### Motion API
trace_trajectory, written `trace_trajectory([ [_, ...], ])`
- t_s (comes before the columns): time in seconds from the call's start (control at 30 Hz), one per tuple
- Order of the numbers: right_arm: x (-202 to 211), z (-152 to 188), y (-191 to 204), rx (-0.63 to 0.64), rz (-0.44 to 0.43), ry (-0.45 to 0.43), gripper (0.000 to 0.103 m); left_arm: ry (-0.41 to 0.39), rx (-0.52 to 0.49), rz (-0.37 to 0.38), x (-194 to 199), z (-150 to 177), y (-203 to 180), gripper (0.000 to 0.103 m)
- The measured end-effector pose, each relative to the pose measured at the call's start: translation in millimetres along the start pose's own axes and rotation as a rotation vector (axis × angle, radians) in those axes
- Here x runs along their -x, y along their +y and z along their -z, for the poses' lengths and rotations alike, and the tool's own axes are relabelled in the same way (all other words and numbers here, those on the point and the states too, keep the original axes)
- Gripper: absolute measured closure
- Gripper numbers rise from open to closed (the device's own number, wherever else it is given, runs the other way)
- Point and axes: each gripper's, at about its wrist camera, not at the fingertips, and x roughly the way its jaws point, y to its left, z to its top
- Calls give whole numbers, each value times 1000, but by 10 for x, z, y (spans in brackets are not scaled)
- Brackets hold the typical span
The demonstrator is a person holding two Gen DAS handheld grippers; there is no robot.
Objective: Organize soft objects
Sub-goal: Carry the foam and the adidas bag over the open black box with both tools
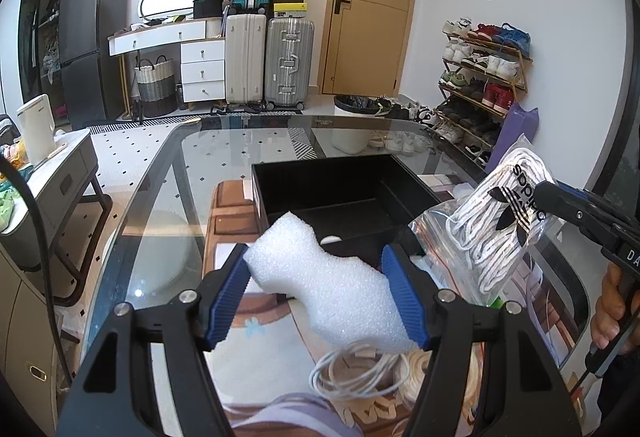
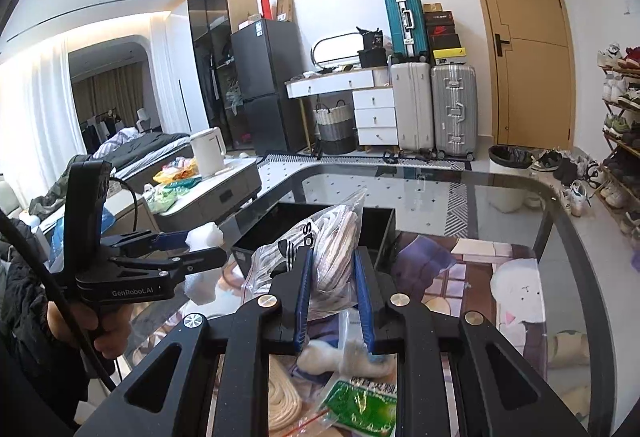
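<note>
A: What is gripped by the left gripper (image 1: pixel 316 279)?

B: A white foam piece (image 1: pixel 328 277) is clamped between its blue pads, raised above the glass table (image 1: pixel 160 197). In the left wrist view the black box (image 1: pixel 344 197) is seen at twelve o'clock from the foam, just beyond it.

A: And the right gripper (image 2: pixel 332 277)?

B: Its jaws are closed on a clear bag of white laces (image 2: pixel 320 249), lifted off the table. In the left wrist view that bag (image 1: pixel 496 229) is found at two o'clock from the foam, near the box's right wall.

A: What is left on the table?

B: A coiled white cable (image 1: pixel 360 373) is seen at six o'clock, under the foam. In the right wrist view a green packet (image 2: pixel 360 401) and a cream rope coil (image 2: pixel 284 401) are lying below the jaws.
</note>
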Motion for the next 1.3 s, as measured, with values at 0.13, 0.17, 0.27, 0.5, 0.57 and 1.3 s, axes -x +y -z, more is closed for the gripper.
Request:
trace_trajectory([
  [0.13,-11,-75,-36,-3,13,-16,83,-10,-10,-9,-40,-90,-14,36],
  [0.17,-11,-91,-45,-4,16,-19,83,-12,-12,-11,-48,-105,-5,36],
  [0.27,-24,-144,-69,-5,26,-28,83,-15,-15,-17,-87,-164,-5,36],
  [0.5,-58,-266,-116,2,43,-48,83,-20,-22,-27,-187,-261,25,36],
  [0.57,-71,-297,-133,4,49,-54,83,-22,-26,-32,-208,-284,23,36],
  [1.3,-306,-439,-183,16,86,-67,83,-12,-35,-66,-472,-444,-9,36],
])
